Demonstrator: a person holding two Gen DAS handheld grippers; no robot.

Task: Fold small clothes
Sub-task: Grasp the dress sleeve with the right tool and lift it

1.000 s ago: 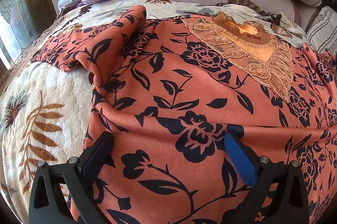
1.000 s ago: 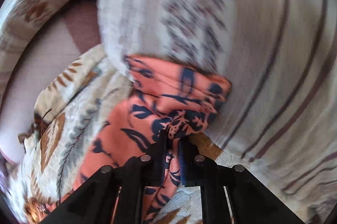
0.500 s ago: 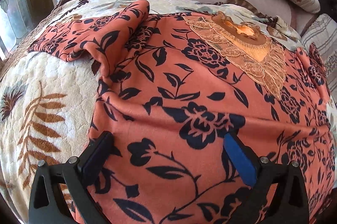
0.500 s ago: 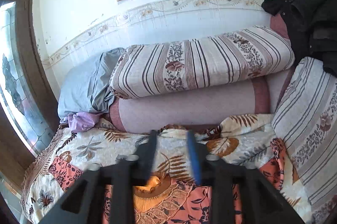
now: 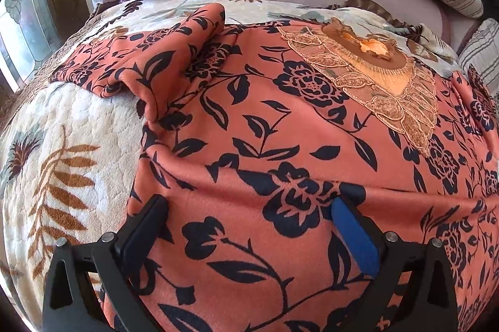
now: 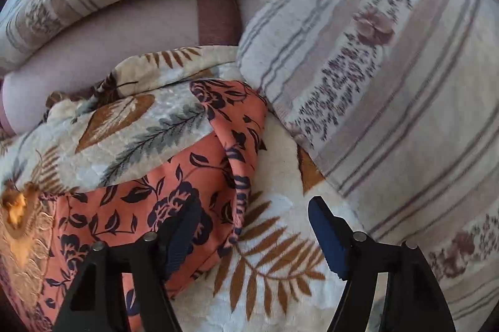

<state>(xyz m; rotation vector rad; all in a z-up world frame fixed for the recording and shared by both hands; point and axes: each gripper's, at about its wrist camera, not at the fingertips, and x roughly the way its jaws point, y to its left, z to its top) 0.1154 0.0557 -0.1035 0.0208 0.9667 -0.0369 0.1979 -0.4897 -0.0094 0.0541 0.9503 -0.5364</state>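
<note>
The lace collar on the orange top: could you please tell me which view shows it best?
The left wrist view: the lace collar lies whole and sharp on the orange top, neck opening included. The right wrist view catches only a blurred sliver of it at the left edge.

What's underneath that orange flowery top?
The orange flowery top lies on a cream blanket with brown fern leaves, which shows around its edges. Whatever lies directly beneath the garment's middle is covered.
</note>
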